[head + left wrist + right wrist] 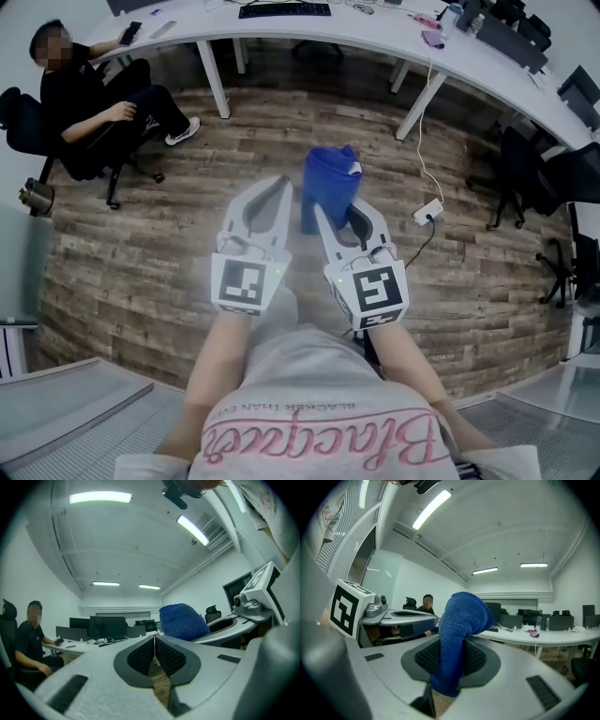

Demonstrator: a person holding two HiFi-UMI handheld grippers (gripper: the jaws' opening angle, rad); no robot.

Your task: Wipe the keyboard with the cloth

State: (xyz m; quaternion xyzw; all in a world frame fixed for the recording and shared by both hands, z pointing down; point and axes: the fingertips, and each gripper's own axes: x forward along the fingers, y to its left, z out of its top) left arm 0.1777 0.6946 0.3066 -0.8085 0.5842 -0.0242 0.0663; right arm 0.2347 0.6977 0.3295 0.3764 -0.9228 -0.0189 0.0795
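Cloth (330, 178), blue and bunched, is clamped between the jaws of the right gripper (345, 214), with most of it standing loose above the grip. The left gripper (269, 187) has its jaws pressed together on nothing. From where I stand the keyboard (284, 10) lies well apart from both, up on the white counter (375, 36) across the wooden floor (141, 244). A power strip (428, 211) and its cable lie on the floor toward that counter and could catch a foot. Once wiping starts, I'd guess the loose bunch may drag out of the jaws, or the unheld keyboard slide.
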